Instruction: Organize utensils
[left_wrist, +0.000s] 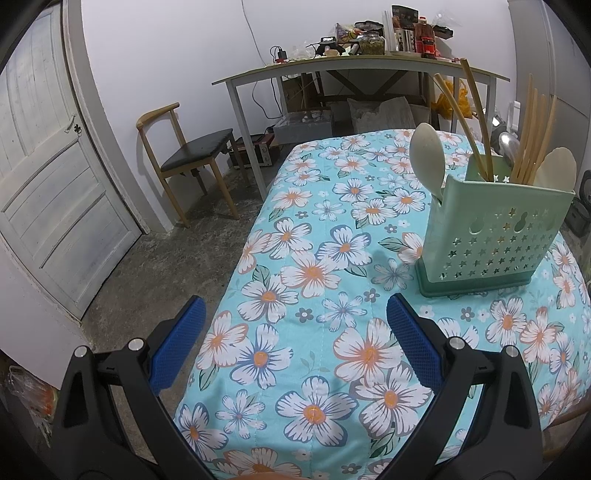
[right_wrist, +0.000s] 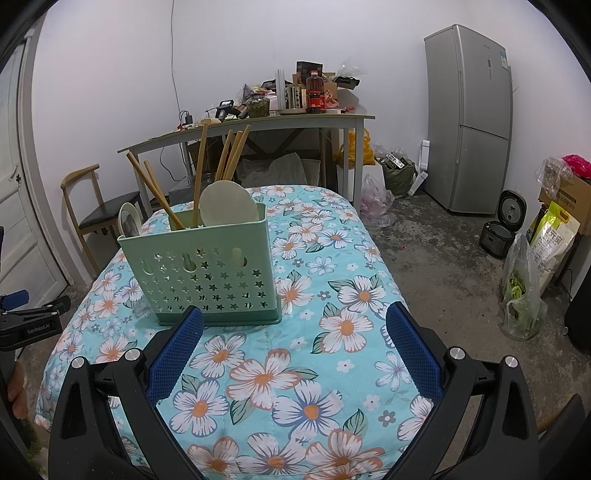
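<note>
Both grippers, left (left_wrist: 295, 339) and right (right_wrist: 295, 343), hang spread wide and empty over the near end of my table (right_wrist: 369, 369). All the utensils stand in the green caddy (right_wrist: 207, 273) mid-table, nearer its left edge: chopsticks (right_wrist: 232, 155) and spoons (right_wrist: 229, 205). I judge them light, stiff and a bit slick, best pinched high on the bare stems; the caddy looks tippy.

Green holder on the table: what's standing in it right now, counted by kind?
Wooden chopsticks: 6 (they overlap, so this count is approximate)
White spoons: 2
Metal spoon: 1
Total: 9, all in the green holder
</note>
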